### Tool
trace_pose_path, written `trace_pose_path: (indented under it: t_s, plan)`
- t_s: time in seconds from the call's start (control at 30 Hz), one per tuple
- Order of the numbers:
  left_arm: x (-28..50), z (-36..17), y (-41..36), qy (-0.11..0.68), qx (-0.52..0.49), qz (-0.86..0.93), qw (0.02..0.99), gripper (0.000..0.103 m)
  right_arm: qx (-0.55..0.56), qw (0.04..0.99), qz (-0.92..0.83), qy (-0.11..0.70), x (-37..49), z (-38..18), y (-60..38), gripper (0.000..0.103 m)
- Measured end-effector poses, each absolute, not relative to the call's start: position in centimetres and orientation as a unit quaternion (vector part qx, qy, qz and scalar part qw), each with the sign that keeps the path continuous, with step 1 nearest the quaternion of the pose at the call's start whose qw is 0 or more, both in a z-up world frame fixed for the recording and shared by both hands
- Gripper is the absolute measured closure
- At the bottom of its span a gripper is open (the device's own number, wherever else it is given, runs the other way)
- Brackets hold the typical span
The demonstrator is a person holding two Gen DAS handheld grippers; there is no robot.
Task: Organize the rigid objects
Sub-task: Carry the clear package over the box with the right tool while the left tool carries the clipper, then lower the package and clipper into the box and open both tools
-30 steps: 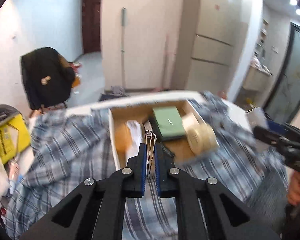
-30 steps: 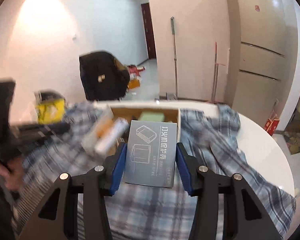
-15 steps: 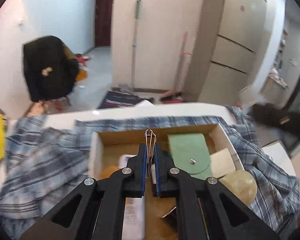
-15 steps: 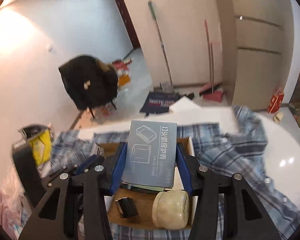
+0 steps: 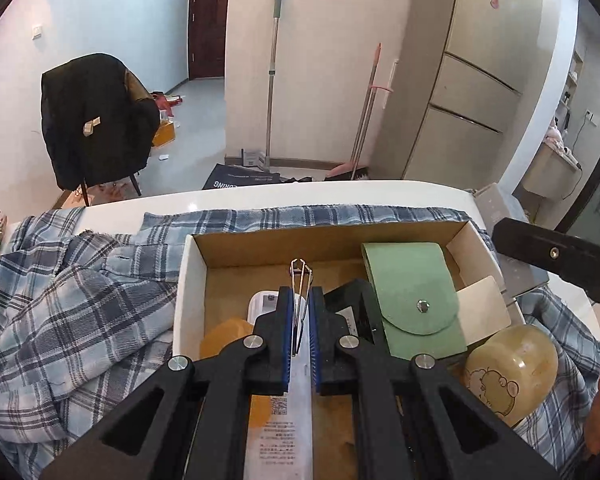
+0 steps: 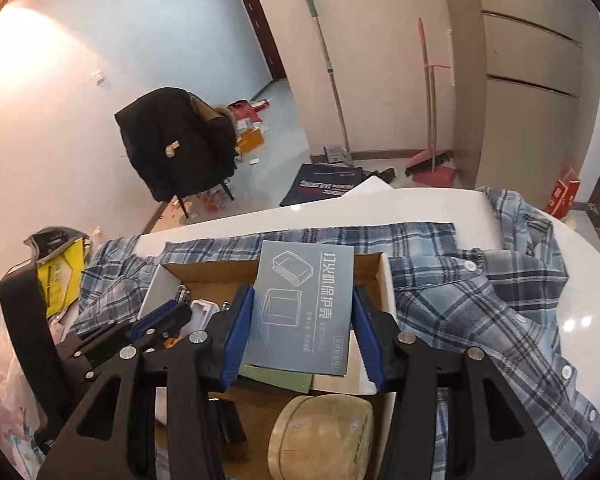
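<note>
An open cardboard box (image 5: 188, 280) (image 6: 386, 280) lies on a plaid shirt on a white table. My left gripper (image 5: 300, 300) is shut on a thin metal clip (image 5: 300, 276) and holds it over the box's middle. My right gripper (image 6: 302, 304) is shut on a flat grey carton with Chinese print (image 6: 304, 300), held over the box's right part. In the box lie a green snap pouch (image 5: 416, 296), a white tube (image 5: 280, 412), a black item (image 5: 352, 308), an orange piece (image 5: 224, 334) and a yellowish jar (image 5: 512, 368) (image 6: 320, 436). The left gripper shows in the right wrist view (image 6: 160, 320).
The plaid shirt (image 5: 72, 304) (image 6: 492, 292) spreads around the box across the white table (image 6: 420, 204). A yellow bag (image 6: 60, 272) sits at the table's left. Beyond are a chair with a black jacket (image 5: 96, 116), a mop, a broom and a dustpan (image 6: 432, 168).
Both grippers have moved forward and down over the box, still holding the clip and the grey carton. The box looms larger and closer in both views.
</note>
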State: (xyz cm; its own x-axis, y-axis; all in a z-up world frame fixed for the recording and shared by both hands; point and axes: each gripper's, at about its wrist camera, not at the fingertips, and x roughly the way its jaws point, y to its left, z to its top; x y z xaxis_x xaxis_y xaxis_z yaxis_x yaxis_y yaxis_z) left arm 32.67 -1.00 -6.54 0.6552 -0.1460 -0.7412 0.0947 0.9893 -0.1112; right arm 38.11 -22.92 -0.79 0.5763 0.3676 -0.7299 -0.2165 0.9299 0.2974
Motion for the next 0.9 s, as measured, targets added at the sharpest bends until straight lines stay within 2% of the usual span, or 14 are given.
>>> trace_pose_path:
  t_s: [0.3,0.9]
  plan:
    - [32.9,-7.9,-1.0,0.423,-0.026,-0.055,0.904,0.095,0.094,0.872,0.158,0.453,38.9,-3.2,-22.3,0.055]
    - [32.3,-6.6,-0.4,0.410,-0.037,-0.053,0.910,0.094,0.079,0.867,0.172,0.461,39.1,-4.5,-21.2,0.055]
